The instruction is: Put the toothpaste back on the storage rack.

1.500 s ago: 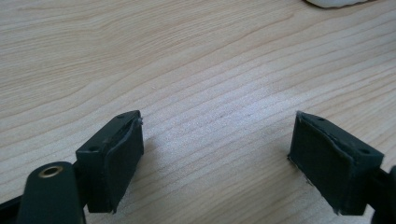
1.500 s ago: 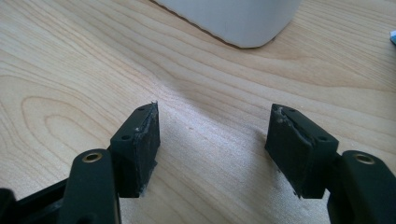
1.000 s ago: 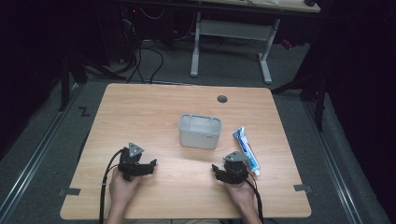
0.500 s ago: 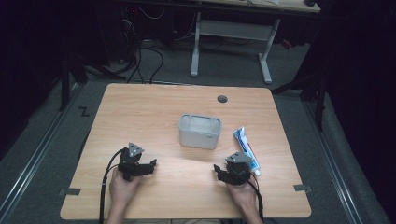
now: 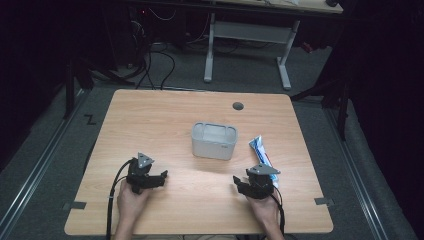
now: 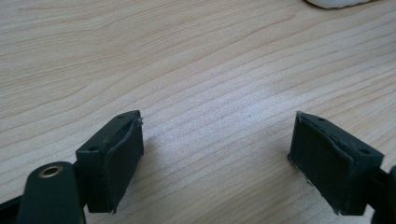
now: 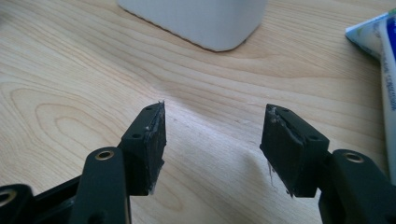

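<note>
Nearby — right claw (image 5: 239, 184), agape, beside probably toothpaste tube (image 5: 262, 153).

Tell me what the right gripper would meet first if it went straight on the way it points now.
Probably the white container: in the right gripper view it sits straight ahead of the right gripper, whose open fingers have just been closing with nothing but bare table between them. The toothpaste tube lies off to one side.

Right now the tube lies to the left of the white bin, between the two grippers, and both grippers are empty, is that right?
Not quite. The tube lies to the right of the bin, just beyond the right gripper, as the high view shows. Both the right and the left gripper are empty.
</note>
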`<move>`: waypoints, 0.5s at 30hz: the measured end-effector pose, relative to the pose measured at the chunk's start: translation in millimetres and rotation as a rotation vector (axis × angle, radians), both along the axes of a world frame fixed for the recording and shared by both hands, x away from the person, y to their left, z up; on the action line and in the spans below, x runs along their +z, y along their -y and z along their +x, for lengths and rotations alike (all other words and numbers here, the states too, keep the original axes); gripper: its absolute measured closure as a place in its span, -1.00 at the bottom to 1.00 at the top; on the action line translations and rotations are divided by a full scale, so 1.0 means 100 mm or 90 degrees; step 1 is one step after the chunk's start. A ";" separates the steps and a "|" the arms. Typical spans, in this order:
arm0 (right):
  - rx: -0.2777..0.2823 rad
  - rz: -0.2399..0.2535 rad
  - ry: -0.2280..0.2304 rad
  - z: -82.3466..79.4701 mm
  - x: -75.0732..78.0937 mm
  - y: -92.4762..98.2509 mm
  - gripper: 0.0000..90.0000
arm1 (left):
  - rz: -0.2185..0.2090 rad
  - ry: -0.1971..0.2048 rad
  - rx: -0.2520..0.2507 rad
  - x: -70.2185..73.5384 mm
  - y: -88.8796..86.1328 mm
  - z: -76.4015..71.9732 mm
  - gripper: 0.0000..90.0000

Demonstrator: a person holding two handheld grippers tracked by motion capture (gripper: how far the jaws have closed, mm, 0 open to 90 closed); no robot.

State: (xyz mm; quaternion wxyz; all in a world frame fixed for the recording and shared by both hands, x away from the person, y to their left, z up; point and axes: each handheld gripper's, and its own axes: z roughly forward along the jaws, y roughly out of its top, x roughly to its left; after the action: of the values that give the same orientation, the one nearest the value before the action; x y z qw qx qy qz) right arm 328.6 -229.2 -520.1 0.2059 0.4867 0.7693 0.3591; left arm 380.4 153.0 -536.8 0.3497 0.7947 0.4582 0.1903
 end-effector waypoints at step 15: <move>-0.027 0.008 0.007 -0.07 0.07 0.19 0.06 | 0.000 0.000 0.000 0.00 0.00 0.00 -0.60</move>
State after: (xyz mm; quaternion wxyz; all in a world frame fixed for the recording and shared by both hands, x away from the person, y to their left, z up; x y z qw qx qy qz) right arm 321.4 -247.8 -513.2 0.2147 0.5024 0.7551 0.3623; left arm 380.4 153.0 -536.8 0.3498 0.7946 0.4582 0.1904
